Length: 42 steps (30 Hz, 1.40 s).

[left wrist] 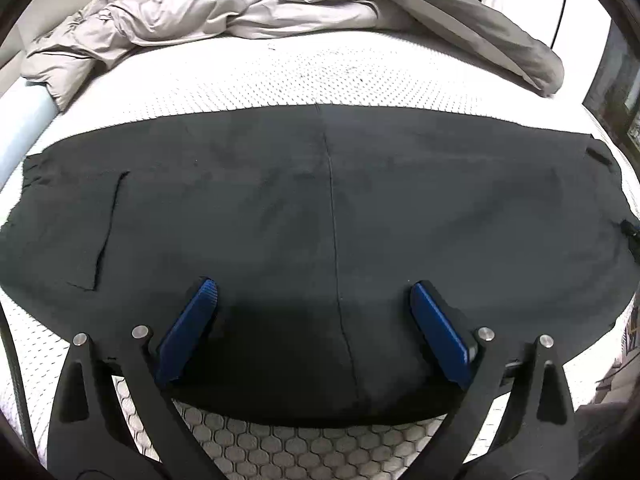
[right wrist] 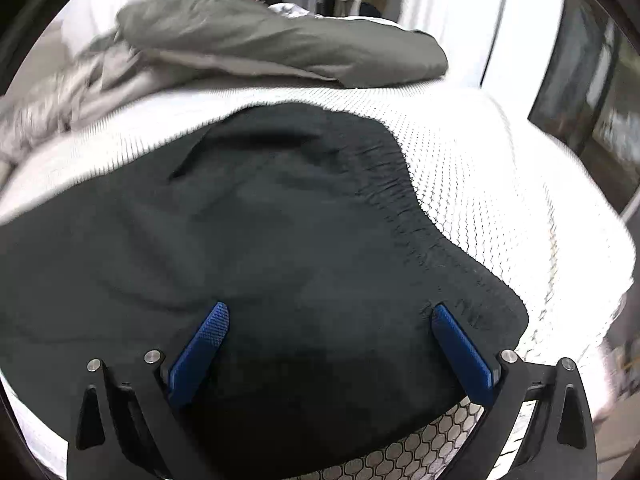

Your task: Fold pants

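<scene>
Black pants (left wrist: 320,208) lie spread flat across the white mattress (left wrist: 320,76), with a centre seam and a pocket slit at the left. My left gripper (left wrist: 314,292) is open just above the near edge of the pants, with blue pads (left wrist: 188,332) apart and nothing between them. In the right wrist view the pants (right wrist: 260,232) show a gathered elastic waistband (right wrist: 404,200) running along their right edge. My right gripper (right wrist: 330,316) is open over the near part of the pants beside the waistband, holding nothing.
A crumpled grey duvet (left wrist: 208,4) and a darker grey pillow (left wrist: 500,28) lie at the far side of the mattress; the pillow also shows in the right wrist view (right wrist: 280,44). The mattress edge (right wrist: 560,240) drops off to the right, with dark furniture (right wrist: 600,100) beyond.
</scene>
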Tool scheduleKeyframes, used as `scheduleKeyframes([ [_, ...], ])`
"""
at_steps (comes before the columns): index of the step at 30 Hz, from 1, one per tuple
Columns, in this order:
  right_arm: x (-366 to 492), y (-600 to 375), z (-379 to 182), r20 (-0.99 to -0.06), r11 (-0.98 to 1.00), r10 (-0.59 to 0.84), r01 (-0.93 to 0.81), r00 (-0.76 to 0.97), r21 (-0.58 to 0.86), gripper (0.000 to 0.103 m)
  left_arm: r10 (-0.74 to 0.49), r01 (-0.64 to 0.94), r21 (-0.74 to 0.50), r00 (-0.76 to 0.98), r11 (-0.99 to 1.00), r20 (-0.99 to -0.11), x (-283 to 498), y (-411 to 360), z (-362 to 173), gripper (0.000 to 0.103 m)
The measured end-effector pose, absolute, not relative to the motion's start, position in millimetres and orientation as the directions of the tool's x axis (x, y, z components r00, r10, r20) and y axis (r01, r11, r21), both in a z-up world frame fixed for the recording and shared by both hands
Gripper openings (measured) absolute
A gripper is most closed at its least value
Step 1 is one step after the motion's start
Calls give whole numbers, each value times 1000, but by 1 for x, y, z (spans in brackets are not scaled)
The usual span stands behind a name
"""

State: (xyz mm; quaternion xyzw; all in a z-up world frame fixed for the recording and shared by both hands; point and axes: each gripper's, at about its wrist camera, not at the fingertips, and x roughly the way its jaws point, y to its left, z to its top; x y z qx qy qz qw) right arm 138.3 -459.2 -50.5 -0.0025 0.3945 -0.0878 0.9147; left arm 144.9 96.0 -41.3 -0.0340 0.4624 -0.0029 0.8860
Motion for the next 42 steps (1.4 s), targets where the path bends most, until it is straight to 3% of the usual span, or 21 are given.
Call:
scheduleKeyframes([
  [4,136,-431,-35,-707,998,-48,63,706,-5,102,-137,60,-127,601,990,-787,150,68,-19,96],
  [8,159,-365,-37,-737,991,80,-132,672,-13,102,-162,174,-70,603,982,-781,170,17,-15,97],
  [11,180,-330,-51,-773,974,120,-226,623,-31,102,-130,242,9,553,970,-823,188,-11,-34,96],
  [13,189,-326,-60,-787,970,66,-225,613,-93,102,-87,220,40,537,975,-839,194,-10,-45,96],
  [15,190,-336,-58,-776,968,-1,-195,631,-160,102,-116,202,-11,519,979,-847,197,6,-47,96],
  [18,184,-380,-53,-731,957,-191,-41,656,-288,101,-52,138,26,532,990,-845,196,36,-47,98],
  [21,175,-423,-57,-721,950,-295,113,627,-291,102,-43,59,-14,537,998,-842,188,71,-50,100],
  [25,153,-429,-39,-734,983,-182,105,654,-151,102,-76,55,-54,565,997,-822,164,73,-34,94],
  [29,128,-374,-26,-724,994,61,-111,687,-22,102,-225,219,-112,600,969,-768,140,22,-13,95],
  [33,117,-311,-45,-761,955,170,-294,626,-29,102,-254,387,-35,530,921,-809,134,-41,-32,95],
  [38,95,-297,-58,-767,924,107,-347,633,-158,102,-226,378,-24,501,926,-835,135,-37,-43,100],
  [42,87,-356,-53,-750,960,-29,-191,660,-205,102,-167,275,-25,506,961,-846,153,15,-45,102],
])
